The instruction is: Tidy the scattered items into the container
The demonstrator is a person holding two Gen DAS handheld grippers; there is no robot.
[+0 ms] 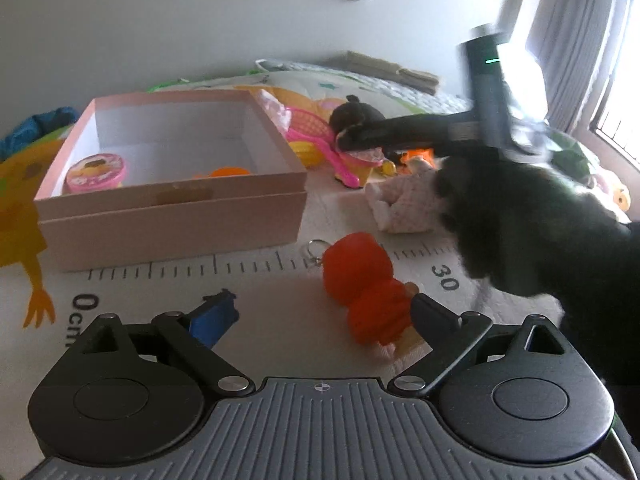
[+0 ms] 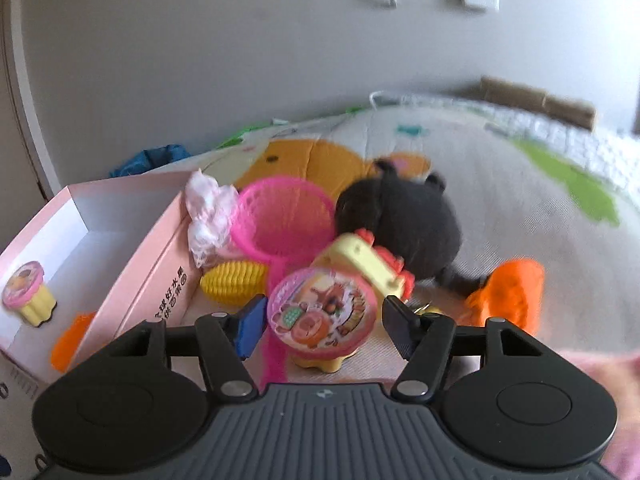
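Right wrist view: right gripper (image 2: 323, 322) straddles the pink-lidded cup toy (image 2: 322, 314), jaws apart, unclamped; pink box (image 2: 160, 256) at nine o'clock. Risk: the pink sieve handle (image 2: 276, 344) underneath snags. Left gripper (image 1: 320, 312) gapes beside the orange doll (image 1: 364, 288).

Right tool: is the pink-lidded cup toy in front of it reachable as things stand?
Probably yes. The pink-lidded cup toy already sits between the right tool's spread jaws, with nothing in front; pads look just short of touching.

Home playroom — cartoon play mat (image 2: 460, 184), curtains (image 1: 568, 20)
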